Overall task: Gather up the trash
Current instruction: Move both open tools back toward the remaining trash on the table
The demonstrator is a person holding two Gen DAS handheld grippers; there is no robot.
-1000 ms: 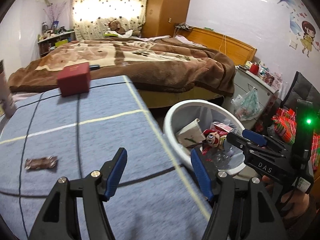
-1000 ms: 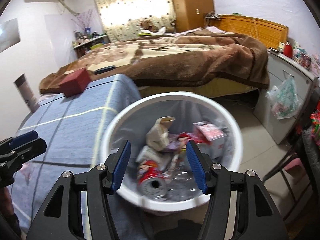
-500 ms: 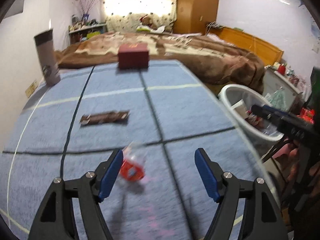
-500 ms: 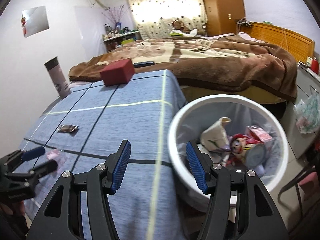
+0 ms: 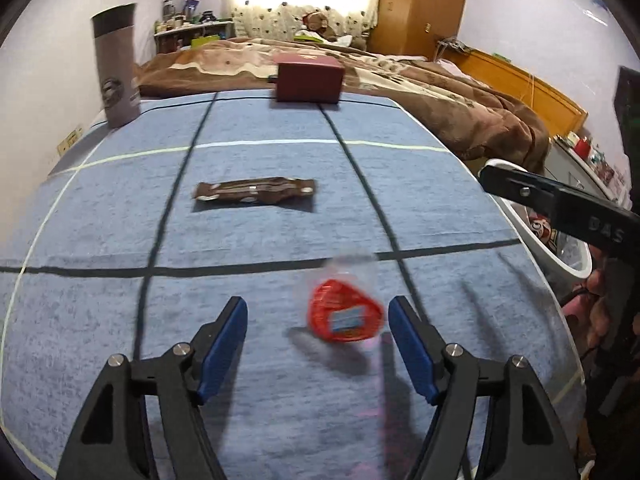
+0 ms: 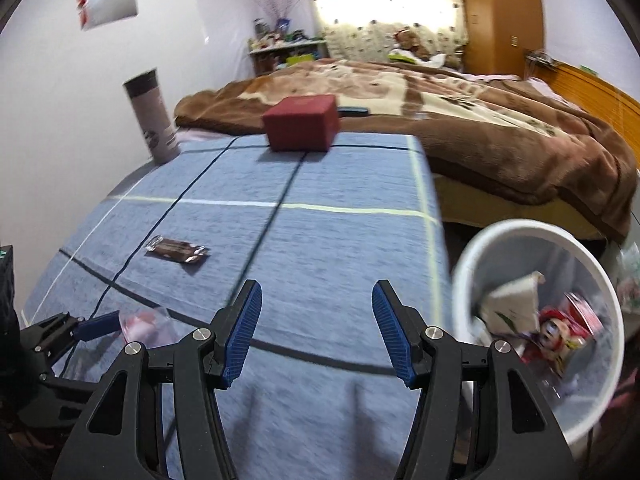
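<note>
A clear plastic cup with a red lid (image 5: 345, 312) lies on its side on the blue tablecloth, between the fingertips of my open left gripper (image 5: 318, 344), closer to the right finger. It shows faintly in the right wrist view (image 6: 146, 322). A brown snack wrapper (image 5: 256, 192) lies flat farther back, also in the right wrist view (image 6: 176, 249). My right gripper (image 6: 316, 336) is open and empty above the table's right part. The white trash bin (image 6: 476, 248) stands to the right, holding several pieces of trash.
A dark red box (image 5: 310, 82) and a grey tumbler (image 5: 116, 64) stand at the table's far edge. A bed with a brown blanket (image 6: 500, 136) lies beyond. The table's right edge (image 6: 438, 240) borders the bin.
Both grippers swung left from the bin toward the table. My left gripper has come up to the red-lidded cup, which now lies between its fingers. Both stayed open.
</note>
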